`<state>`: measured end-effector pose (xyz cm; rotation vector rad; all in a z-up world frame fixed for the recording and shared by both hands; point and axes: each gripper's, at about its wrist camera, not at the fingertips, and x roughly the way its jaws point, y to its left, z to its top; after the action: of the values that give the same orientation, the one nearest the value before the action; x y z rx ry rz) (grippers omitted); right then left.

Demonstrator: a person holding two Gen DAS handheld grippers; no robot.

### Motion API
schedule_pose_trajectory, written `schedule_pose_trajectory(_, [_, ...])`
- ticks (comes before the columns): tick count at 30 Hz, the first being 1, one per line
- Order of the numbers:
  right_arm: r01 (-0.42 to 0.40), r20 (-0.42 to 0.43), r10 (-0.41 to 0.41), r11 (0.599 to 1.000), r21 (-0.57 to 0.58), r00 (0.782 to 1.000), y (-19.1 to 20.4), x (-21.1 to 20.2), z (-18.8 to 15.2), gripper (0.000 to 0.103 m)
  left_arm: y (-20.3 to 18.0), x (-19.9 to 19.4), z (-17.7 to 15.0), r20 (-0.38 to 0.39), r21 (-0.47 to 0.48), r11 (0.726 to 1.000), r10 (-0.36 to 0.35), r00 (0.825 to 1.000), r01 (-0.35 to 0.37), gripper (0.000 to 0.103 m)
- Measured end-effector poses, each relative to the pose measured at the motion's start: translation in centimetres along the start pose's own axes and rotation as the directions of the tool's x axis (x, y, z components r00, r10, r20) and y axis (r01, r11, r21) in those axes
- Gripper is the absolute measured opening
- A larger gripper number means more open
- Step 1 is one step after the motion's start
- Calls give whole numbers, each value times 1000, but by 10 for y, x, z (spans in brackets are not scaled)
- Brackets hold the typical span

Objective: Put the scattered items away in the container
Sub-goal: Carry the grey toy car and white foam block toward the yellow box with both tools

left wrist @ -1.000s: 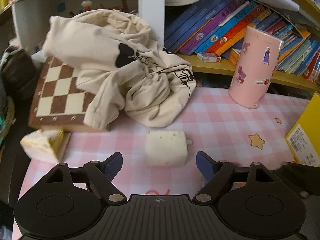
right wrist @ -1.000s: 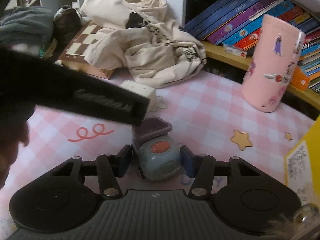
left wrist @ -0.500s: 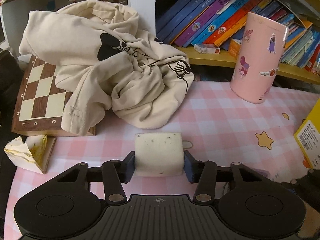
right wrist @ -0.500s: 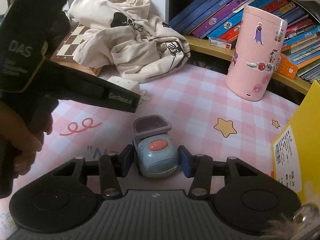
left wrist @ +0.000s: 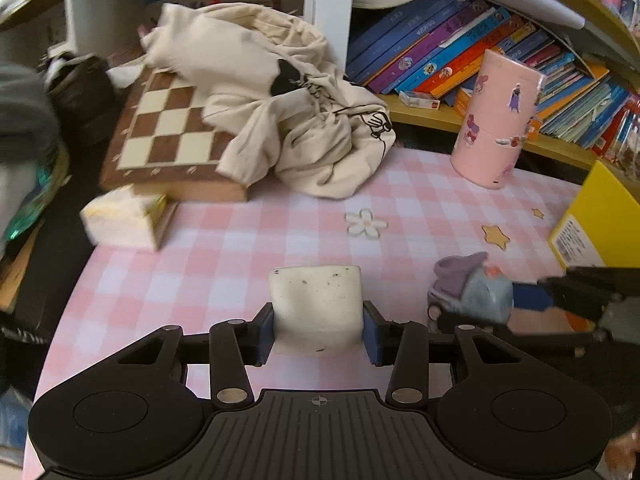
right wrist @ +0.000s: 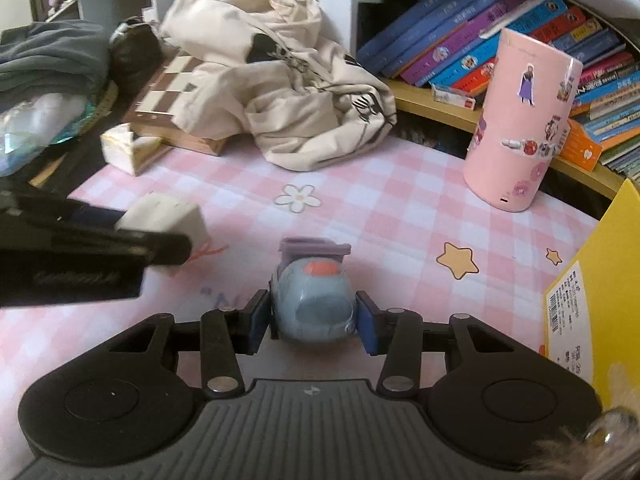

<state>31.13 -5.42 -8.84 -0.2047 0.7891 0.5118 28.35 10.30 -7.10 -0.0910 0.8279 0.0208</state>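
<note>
A second ago the left gripper (left wrist: 318, 326) was standing wide with the white block (left wrist: 317, 306) lying apart ahead of it on the pink checked cloth (left wrist: 256, 240); now its blue pads are pressing the block's two sides, so that grasp is made. In the right wrist view the block is showing clear of the cloth, and the flower print it lay beside is uncovered ahead of the tongs — the block is being carried.

The right gripper (right wrist: 314, 320) has just been closing the last bit, and its pads are now sitting tight against both flanks of the blue-grey toy car (right wrist: 314, 306), whose purple back is pointing away from the tongs.

So both tongs are partly closed, each clamped on one scattered item, with nothing else touching them. The two items are sitting close beside each other — the car just to the right of the left tongs.

The yellow box (right wrist: 600, 300) at the far right of the right tongs is probably the container, so the carry there looks like the step coming up.
</note>
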Motion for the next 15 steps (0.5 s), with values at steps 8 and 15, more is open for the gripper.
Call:
schedule_pose_trajectory(8, [-33,-11,32,999,-14,999,12,-39,-18,42,5,-48,-34,9,-46,999,-6,1000,6,41])
schedule_pose_trajectory(15, [-35,-6,35,999,-35,999,22,-78,-38,42,0,-89,-60,48,-87,996,-4,999,9,41])
